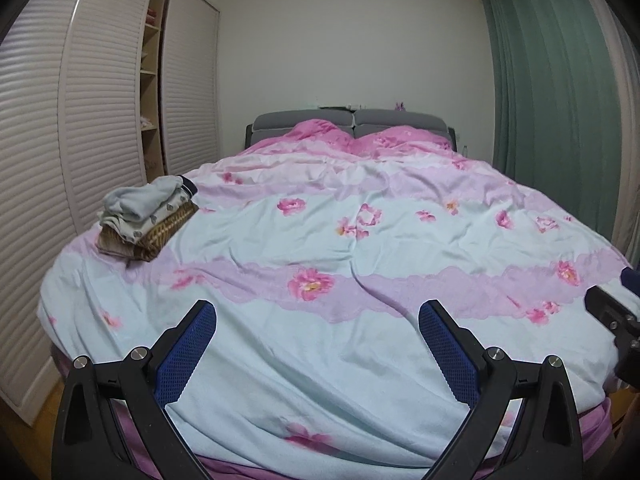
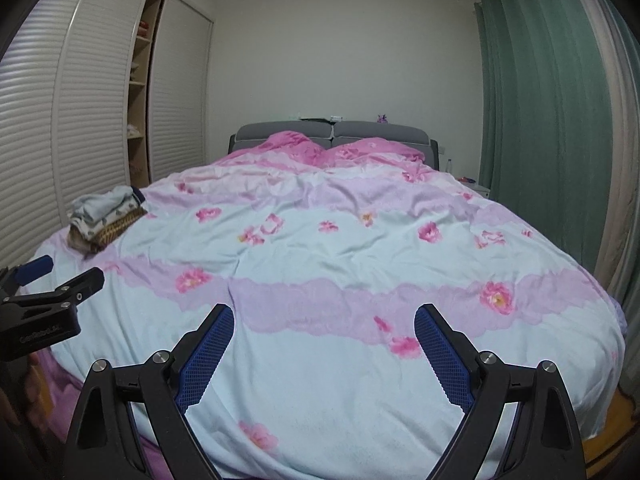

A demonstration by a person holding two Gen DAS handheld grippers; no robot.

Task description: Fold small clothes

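Two tools: both over the near end of the bed, holding nothing.
Left tool [image 1: 317, 312]: fingers spread wide apart, above the floral duvet [image 1: 340, 240].
Right tool [image 2: 324, 318]: fingers likewise apart, just beside the left one.
Small clothes [image 1: 146, 216]: stacked in a pile near the bed's left edge, well apart from both tools, beside the louvred wardrobe [image 1: 92, 112].

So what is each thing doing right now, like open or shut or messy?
Left gripper: jaws wide open, empty, over the bed.
Right gripper: jaws wide open, empty, over the bed.
Pile of clothes: stacked at the bed's left edge, top piece rumpled.
Duvet: spread over the bed, wrinkled.
Wardrobe doors: slid partly apart, shelves showing.
Green curtain: drawn shut.
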